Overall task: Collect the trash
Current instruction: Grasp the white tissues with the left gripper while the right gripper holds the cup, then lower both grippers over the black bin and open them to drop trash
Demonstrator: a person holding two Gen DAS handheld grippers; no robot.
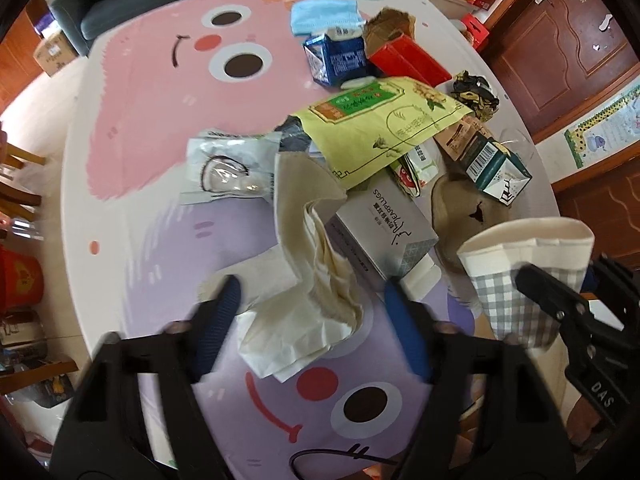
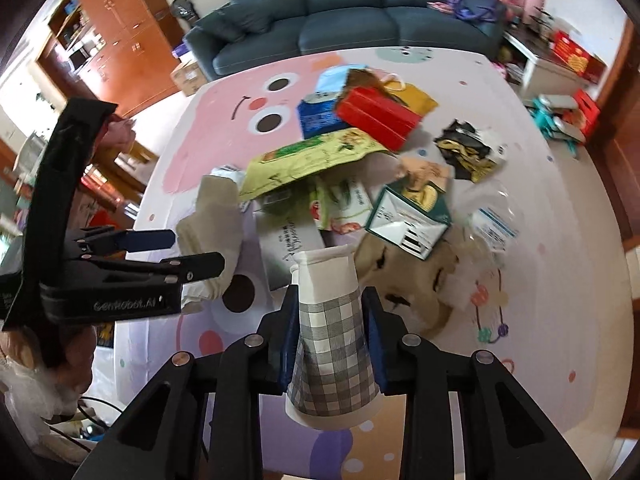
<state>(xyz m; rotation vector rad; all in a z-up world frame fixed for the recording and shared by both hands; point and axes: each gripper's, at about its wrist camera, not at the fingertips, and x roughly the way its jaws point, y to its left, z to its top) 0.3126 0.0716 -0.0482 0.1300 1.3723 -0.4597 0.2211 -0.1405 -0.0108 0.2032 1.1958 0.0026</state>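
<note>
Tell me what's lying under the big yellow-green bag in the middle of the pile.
Poking out from beneath the yellow-green bag: a grey earplugs box, a red-and-white snack wrapper and something dark at its left end. Whatever lies under its middle is covered.

Your right claw (image 2: 331, 344) pinches a crushed paper cup (image 2: 330, 344) (grey check below, white rim) with its mouth pointing away. Your left claw (image 1: 310, 320) straddles a crumpled white tissue (image 1: 296, 324) at the near edge of the heap. Farther off lie a yellow-green pouch (image 1: 384, 128), a red box (image 1: 408, 60) and a blue mask (image 1: 324, 16).
</note>
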